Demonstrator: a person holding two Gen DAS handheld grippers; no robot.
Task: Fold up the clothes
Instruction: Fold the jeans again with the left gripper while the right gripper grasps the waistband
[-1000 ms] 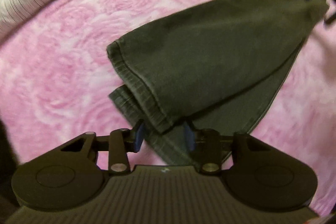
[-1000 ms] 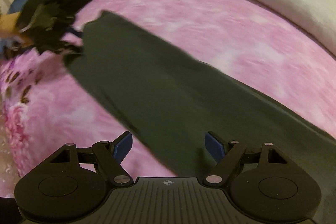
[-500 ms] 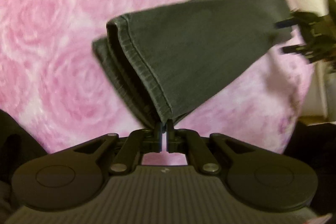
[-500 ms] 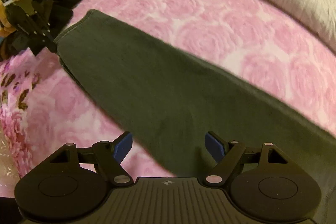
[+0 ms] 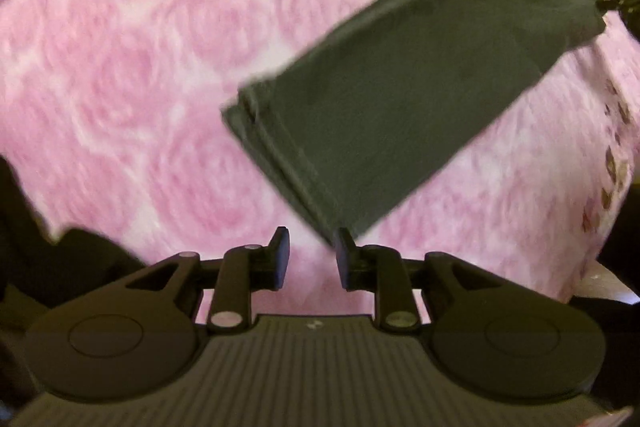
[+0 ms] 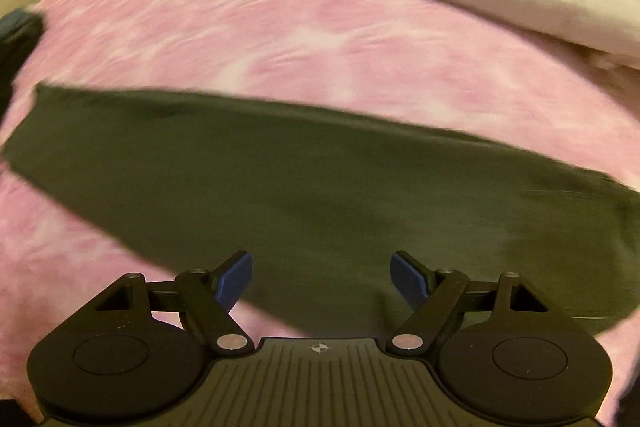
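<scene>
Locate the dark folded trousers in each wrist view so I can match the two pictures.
Left wrist view: the dark folded trousers run from the upper right down to the hems just above the left gripper, whose fingers are opening with nothing between them.
Right wrist view: the trousers stretch across the middle, left edge to right edge, behind the open right gripper.
Shared landmark: the pink rose-patterned bedspread beneath them.

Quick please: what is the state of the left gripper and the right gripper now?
Left gripper: opening, fingers apart, empty; the dark trousers lie just beyond them.
Right gripper: open wide, holding nothing, above the trousers.
</scene>
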